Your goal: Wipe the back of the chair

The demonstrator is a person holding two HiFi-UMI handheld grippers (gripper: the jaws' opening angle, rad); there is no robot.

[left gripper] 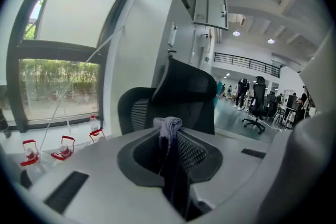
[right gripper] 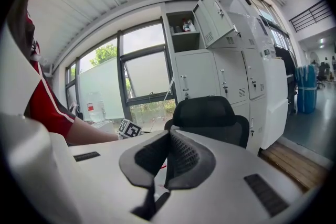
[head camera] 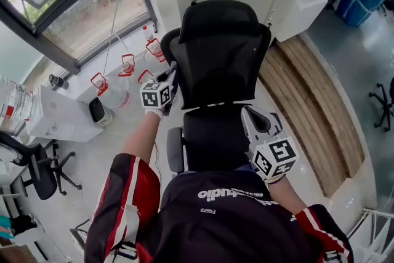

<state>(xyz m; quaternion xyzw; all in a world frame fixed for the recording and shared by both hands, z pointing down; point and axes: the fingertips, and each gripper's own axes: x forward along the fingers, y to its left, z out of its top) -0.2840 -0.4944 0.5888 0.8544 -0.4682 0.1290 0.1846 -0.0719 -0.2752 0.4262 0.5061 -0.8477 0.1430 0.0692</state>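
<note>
Head view, one black chair (head camera: pixel 225 52), two grippers, left gripper (head camera: pixel 168 80) clamped on one cloth (left gripper: pixel 168 126), right gripper (right gripper: pixel 167 140) closed on nothing.

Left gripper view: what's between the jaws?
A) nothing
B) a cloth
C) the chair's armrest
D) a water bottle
B: the jaws of the left gripper are shut on a cloth, whose pale bunched end sticks up between them, with the chair beyond.

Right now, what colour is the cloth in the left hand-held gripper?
The cloth is pale grey on top, dark below; best in left gripper view.
</note>
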